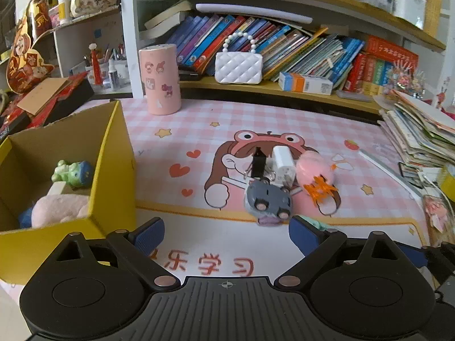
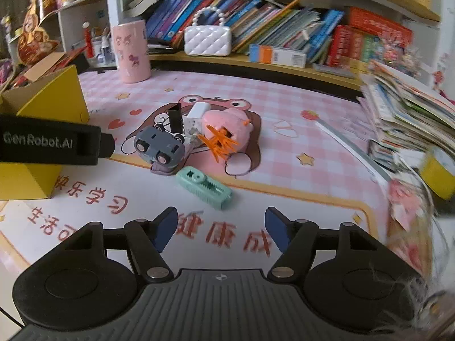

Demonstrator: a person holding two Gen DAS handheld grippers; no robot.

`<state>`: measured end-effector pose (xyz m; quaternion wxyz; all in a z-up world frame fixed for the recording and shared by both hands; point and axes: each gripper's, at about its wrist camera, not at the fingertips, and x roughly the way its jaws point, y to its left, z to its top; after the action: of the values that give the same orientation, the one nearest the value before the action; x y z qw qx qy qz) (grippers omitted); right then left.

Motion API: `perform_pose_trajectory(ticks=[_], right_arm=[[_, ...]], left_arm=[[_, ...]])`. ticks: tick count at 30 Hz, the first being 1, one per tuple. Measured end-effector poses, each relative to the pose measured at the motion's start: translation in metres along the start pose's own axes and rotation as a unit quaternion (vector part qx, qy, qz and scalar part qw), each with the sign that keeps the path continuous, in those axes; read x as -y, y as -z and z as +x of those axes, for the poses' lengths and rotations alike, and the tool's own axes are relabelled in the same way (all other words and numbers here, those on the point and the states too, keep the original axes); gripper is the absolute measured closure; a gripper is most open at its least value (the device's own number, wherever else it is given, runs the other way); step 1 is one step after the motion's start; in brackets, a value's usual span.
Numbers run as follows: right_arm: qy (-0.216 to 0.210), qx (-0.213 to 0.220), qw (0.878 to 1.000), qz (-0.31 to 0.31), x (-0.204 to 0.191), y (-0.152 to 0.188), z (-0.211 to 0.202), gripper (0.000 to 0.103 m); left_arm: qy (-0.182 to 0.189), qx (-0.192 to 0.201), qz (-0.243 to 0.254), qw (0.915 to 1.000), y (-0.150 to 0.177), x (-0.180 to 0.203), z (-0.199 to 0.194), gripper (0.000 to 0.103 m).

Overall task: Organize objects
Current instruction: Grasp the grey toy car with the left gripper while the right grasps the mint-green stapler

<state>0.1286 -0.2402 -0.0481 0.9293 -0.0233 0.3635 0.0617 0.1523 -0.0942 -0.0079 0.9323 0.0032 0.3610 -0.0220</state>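
We count six loose things on the worktop [image 2: 284, 153]: one toy car [image 2: 159, 147], one black clip [image 2: 175, 119], one charger [image 2: 196, 115], one pink plush [image 2: 227, 128], one orange claw clip [image 2: 220, 142], one mint tool [image 2: 203, 187]; both our left gripper [image 1: 226, 234] and right gripper [image 2: 220, 227] gape empty.

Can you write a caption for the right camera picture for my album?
Open right gripper faces a mint correction tape, toy car and pink plush on the desk mat.

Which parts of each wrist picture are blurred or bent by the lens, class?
Left wrist view: the shelf bows into a curve from fisheye distortion; the grey toy car is slightly smeared. Right wrist view: the paper stack at the right edge is streaked with motion blur, while the mint clip stays fairly sharp.
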Motion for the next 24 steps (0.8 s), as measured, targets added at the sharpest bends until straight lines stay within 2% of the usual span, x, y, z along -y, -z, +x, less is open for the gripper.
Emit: perform_pose_trajectory(ticks=[7, 13, 15, 16, 17, 20, 24], right_arm=[[-0.037, -0.014, 0.999, -0.035, -0.001, -0.017, 0.048, 0.041], [-0.069, -0.017, 0.994, -0.081, -0.007, -0.025, 0.074, 0.042], [-0.090, -0.021, 0.992, -0.085, -0.005, -0.024, 0.076, 0.056], [-0.098, -0.019, 0.991, -0.085, -0.003, -0.023, 0.075, 0.071], [-0.098, -0.017, 0.991, -0.091, -0.002, -0.023, 0.074, 0.080], [-0.096, -0.026, 0.991, -0.087, 0.006, -0.020, 0.066, 0.080], [-0.060, -0.037, 0.996, -0.059, 0.026, -0.013, 0.051, 0.080]], left_arm=[[-0.020, -0.006, -0.006, 0.9998, -0.016, 0.001, 0.018, 0.008], [-0.011, -0.008, -0.009, 0.9999, -0.025, 0.004, 0.028, 0.009], [-0.005, -0.008, -0.009, 0.9999, -0.028, 0.007, 0.032, 0.009], [-0.002, -0.009, -0.009, 0.9999, -0.029, 0.009, 0.034, 0.009], [0.001, -0.010, -0.008, 0.9999, -0.030, 0.012, 0.037, 0.009], [0.006, -0.012, 0.004, 0.9999, -0.032, 0.022, 0.047, 0.009], [0.011, -0.021, 0.026, 0.9994, -0.030, 0.039, 0.065, 0.009]])
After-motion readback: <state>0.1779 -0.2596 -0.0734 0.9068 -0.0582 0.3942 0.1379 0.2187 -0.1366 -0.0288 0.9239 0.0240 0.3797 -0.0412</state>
